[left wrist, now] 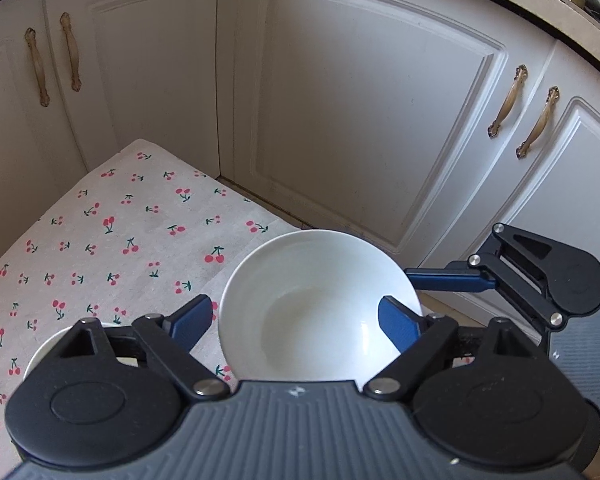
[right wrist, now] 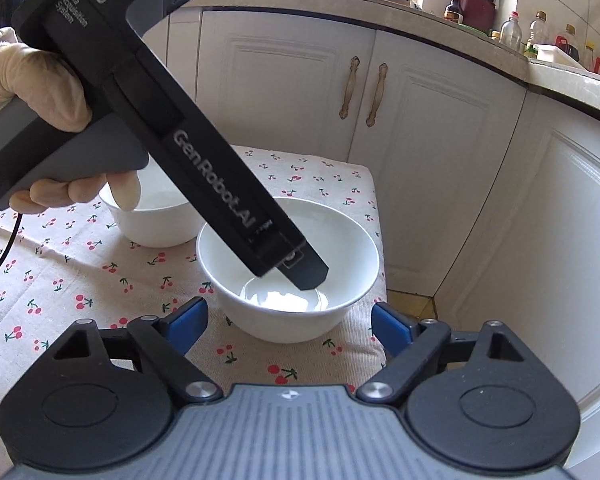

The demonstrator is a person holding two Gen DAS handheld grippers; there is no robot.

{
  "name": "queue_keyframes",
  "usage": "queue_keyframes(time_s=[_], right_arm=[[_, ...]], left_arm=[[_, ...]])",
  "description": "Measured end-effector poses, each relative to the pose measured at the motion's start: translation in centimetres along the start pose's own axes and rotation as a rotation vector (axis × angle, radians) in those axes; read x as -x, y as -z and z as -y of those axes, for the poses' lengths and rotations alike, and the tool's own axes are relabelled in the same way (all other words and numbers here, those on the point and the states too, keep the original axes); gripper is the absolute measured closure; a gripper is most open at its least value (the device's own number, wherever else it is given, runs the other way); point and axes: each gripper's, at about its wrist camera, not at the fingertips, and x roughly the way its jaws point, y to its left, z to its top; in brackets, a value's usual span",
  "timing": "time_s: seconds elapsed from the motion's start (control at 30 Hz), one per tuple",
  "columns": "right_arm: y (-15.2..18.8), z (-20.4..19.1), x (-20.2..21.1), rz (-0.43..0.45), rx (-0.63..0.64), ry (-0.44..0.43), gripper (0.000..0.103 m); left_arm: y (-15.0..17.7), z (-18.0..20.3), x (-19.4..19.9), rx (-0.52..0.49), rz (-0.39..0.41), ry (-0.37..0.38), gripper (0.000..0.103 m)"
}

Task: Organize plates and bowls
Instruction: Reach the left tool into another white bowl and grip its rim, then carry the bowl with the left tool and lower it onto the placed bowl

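Observation:
A white bowl (left wrist: 316, 304) (right wrist: 288, 240) stands near the right edge of a table with a cherry-print cloth (left wrist: 120, 220). My left gripper (left wrist: 296, 324) is open over it. One blue pad sits outside the bowl's left wall and the other reaches inside, where its finger (right wrist: 304, 272) dips toward the bottom. My right gripper (right wrist: 290, 324) is open too, with a pad on either side of the bowl's near side and a gap to the wall. A finger of the right gripper (left wrist: 448, 282) shows beside the rim. A second white bowl (right wrist: 156, 216) (left wrist: 48, 344) stands just behind.
White cabinet doors with brass handles (left wrist: 504, 100) (right wrist: 376, 92) close off the space behind and to the right of the table. A counter with bottles (right wrist: 560, 40) runs above. The table's edge (right wrist: 380, 240) lies close to the bowl. A gloved hand (right wrist: 32, 80) holds the left gripper.

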Motion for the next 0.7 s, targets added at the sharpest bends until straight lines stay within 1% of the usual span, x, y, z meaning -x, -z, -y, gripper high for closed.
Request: queue_keyframes(time_s=[0.23,0.7], right_arm=[[-0.13,0.13,-0.44,0.006,-0.003,-0.004,0.017],[-0.24,0.08,-0.48,0.008,-0.007,-0.006,0.018]], left_arm=[[-0.13,0.26,-0.63,-0.019,-0.013,0.011,0.016],[-0.2,0.0,-0.92,-0.002,-0.016,0.026,0.016]])
